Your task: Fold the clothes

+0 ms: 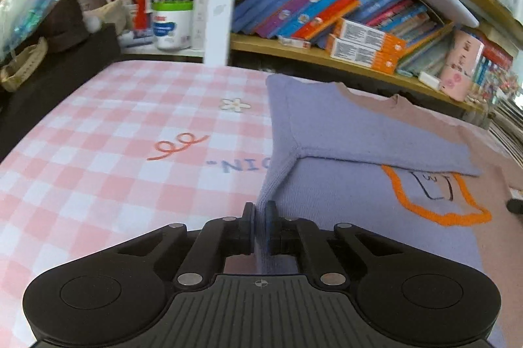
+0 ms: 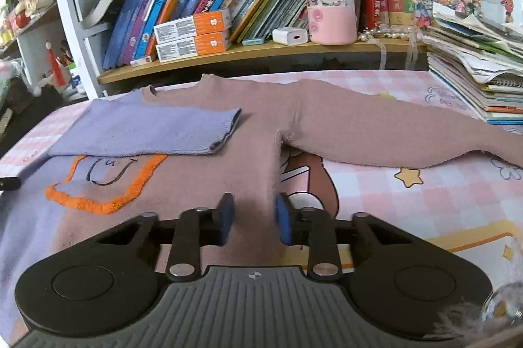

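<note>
Left wrist: left gripper point(image 1: 260, 214) pinches the sweater point(image 1: 343, 125) side edge, fabric pulled up off the checked cloth point(image 1: 114, 135). Purple sleeve point(image 1: 359, 132) folded across chest.
Right wrist: right gripper point(image 2: 253, 217) fingers apart, straddling the pink side edge; pink sleeve point(image 2: 392, 132) outstretched.

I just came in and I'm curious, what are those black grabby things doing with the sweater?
A person is folding a sweater on the checked cloth. The purple sleeve is already folded across its chest. The left gripper pinches the purple side edge. The right gripper sits over the pink side edge, pads not touching it. The pink sleeve lies stretched out.
</note>
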Motion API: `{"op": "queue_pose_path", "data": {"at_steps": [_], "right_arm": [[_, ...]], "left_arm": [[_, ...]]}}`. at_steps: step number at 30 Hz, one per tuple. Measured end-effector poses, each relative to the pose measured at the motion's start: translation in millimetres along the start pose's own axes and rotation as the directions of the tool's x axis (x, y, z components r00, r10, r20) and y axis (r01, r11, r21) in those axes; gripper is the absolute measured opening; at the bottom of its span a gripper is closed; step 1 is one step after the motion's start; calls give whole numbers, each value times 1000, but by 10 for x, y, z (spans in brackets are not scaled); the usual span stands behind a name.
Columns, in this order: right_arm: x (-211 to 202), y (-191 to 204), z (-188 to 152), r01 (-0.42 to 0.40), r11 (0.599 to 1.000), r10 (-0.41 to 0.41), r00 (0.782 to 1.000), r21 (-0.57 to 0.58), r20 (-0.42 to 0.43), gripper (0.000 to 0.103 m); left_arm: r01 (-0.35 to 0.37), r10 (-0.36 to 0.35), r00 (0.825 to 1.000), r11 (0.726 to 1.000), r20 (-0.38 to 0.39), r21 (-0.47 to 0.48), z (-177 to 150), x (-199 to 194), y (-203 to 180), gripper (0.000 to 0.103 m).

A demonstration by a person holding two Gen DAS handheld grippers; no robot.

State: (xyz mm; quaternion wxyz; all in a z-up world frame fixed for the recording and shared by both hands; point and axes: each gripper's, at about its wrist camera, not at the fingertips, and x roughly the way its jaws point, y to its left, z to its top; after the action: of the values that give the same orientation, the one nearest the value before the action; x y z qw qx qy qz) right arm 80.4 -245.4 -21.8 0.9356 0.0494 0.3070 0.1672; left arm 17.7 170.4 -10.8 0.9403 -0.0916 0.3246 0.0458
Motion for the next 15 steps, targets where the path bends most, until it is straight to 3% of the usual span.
{"op": "queue_pose_path", "data": {"at_steps": [8,15], "right_arm": [[4,137,0,-87,995,88,996,-45,3,11],[-4,46,20,-52,999,52,998,1,18,11]], "left_arm": [[-46,47,999,998,7,-39,-23,-128,248,5],[-25,25,1000,999,14,-21,-75,-153,239,6]]}}
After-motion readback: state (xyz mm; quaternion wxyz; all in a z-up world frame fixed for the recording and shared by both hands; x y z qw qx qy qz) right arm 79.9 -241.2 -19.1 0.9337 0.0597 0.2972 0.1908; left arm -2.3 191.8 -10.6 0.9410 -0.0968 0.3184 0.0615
